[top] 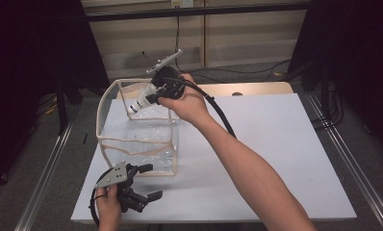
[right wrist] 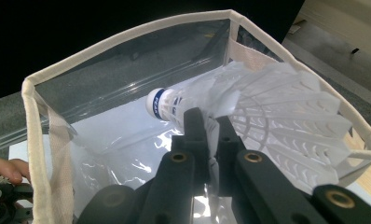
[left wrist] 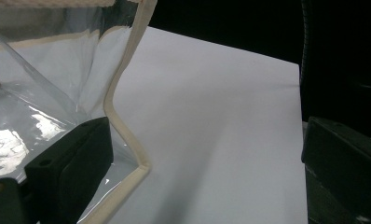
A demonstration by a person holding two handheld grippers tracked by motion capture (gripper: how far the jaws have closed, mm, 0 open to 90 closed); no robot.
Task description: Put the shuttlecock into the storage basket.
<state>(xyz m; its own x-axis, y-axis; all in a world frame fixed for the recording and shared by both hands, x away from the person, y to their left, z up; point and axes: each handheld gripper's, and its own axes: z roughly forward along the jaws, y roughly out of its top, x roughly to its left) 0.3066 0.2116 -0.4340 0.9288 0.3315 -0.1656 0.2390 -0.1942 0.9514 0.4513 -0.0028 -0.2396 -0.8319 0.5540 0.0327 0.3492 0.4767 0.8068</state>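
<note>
right claw (right wrist: 210, 122) grasps the shuttlecock (right wrist: 267, 116) over the clear bag (right wrist: 34, 154); left claw (top: 142, 182) seems released.

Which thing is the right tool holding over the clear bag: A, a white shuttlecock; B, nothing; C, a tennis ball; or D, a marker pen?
A: the right tool is clamped on the white shuttlecock, its blue-banded cork tip aimed into the open clear bag.
</note>
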